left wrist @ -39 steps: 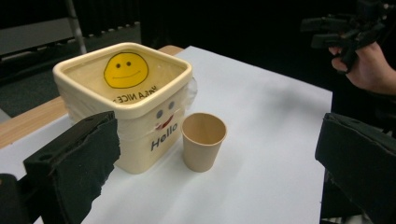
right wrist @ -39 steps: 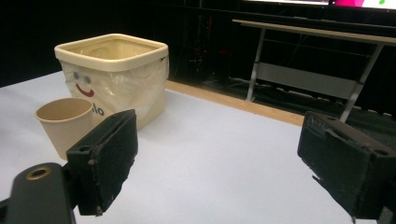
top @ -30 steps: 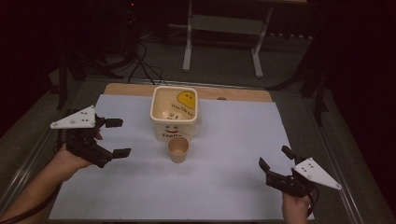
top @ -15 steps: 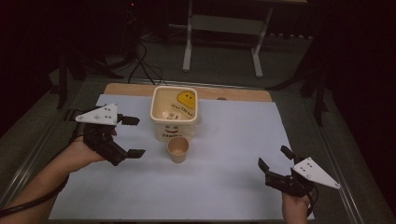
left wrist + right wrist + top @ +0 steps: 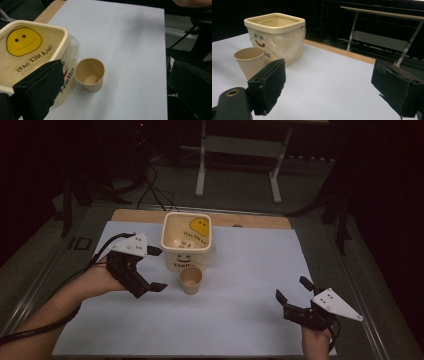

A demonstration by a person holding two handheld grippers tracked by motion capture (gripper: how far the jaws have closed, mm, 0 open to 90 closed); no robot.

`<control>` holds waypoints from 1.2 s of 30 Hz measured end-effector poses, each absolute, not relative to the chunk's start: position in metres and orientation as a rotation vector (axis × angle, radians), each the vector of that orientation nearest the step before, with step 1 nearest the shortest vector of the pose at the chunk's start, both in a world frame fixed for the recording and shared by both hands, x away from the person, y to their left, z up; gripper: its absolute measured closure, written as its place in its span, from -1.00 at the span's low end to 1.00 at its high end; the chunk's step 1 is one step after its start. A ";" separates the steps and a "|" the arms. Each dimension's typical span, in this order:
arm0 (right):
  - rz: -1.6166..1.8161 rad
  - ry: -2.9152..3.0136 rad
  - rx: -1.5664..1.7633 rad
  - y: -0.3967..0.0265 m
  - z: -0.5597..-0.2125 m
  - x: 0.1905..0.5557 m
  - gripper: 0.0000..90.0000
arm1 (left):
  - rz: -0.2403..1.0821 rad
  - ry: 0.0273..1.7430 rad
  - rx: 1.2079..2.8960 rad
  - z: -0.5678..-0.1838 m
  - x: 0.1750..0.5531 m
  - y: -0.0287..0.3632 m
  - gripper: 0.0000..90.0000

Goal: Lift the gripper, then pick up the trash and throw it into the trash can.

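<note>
The left gripper (image 5: 156, 269) hovers with jaws spread wide just left of the small tan paper cup (image 5: 190, 280), the forearm angling in from the lower left. The cup stands upright and empty on the white sheet (image 5: 240, 270), just in front of the cream square plastic bin (image 5: 186, 241), which bears a yellow smiley, "Hello" and "HAVE A NICE DAY!". The right gripper (image 5: 292, 294) rests low at the sheet's near right corner, well apart, jaws open.

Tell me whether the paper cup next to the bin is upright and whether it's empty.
Upright and empty. The paper cup stands on its base with its mouth up, and the left gripper view looks straight down to its bare bottom. It stands in front of the cream bin.
</note>
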State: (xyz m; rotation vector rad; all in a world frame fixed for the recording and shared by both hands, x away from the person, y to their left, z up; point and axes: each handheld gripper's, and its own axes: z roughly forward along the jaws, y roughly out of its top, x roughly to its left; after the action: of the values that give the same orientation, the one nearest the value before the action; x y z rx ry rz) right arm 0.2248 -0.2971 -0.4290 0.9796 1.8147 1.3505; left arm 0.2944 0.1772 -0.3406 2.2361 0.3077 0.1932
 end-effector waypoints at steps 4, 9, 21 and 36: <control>1.346 1.822 0.971 -0.297 -0.429 0.225 -0.73 | 0.192 0.292 2.269 -0.338 0.298 0.172 -0.98; 1.346 1.827 0.977 -0.296 -0.430 0.225 -0.73 | 0.193 0.274 2.327 -0.338 0.301 0.163 -0.98; 1.344 1.841 0.974 -0.296 -0.431 0.227 -0.73 | 0.187 0.224 2.446 -0.342 0.305 0.141 -0.98; 1.347 1.849 0.976 -0.296 -0.431 0.227 -0.73 | 0.162 0.153 2.521 -0.355 0.314 0.116 -0.88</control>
State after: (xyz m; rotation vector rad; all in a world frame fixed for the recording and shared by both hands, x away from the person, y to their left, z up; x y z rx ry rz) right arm 0.2270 -0.2959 -0.4307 0.9761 1.8489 1.3468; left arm 0.3135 0.1155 -0.3551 2.5205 0.1532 0.1619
